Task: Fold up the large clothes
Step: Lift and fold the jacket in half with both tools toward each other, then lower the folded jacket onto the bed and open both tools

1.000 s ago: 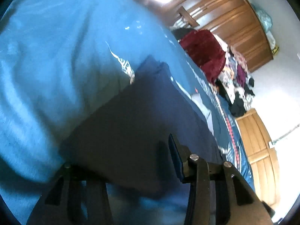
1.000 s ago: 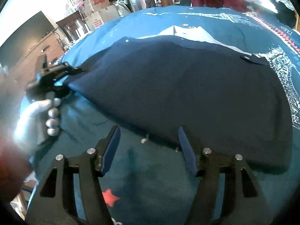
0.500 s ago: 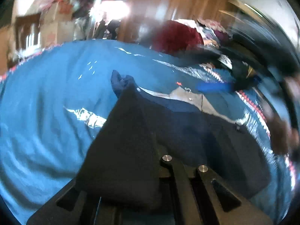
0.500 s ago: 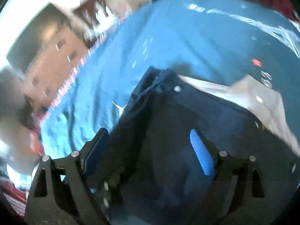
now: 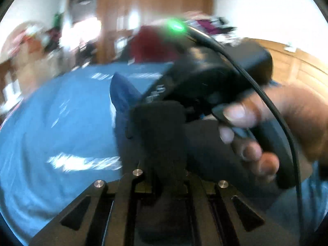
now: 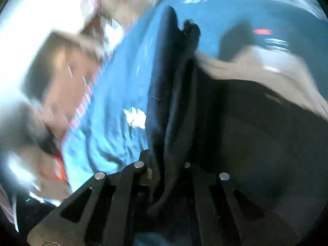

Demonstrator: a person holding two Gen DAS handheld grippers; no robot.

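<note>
Wood-panelled wardrobe doors (image 5: 155, 10) and a white wall blur behind a bed spread with a blue printed bedcover (image 5: 61, 127), on which a dark navy garment (image 6: 256, 135) lies partly lifted. At 6 o'clock in the left wrist view, the left hand-held gripper (image 5: 164, 176) is clamped tight on a bunched fold of the garment (image 5: 162, 135), its jaws drawn together around the cloth. From 3 o'clock a person's hand (image 5: 272, 127) reaches in, wrapped around the handle of the right hand-held gripper's black body, a cable running over it and a green light (image 5: 176, 25) glowing at 12 o'clock. In the right wrist view, the right hand-held gripper (image 6: 166, 174) likewise pinches a vertical ridge of the navy cloth between closed jaws; pale lining (image 6: 266, 65) shows at 2 o'clock. A red bundle (image 5: 151, 45) sits beyond the bed.
</note>
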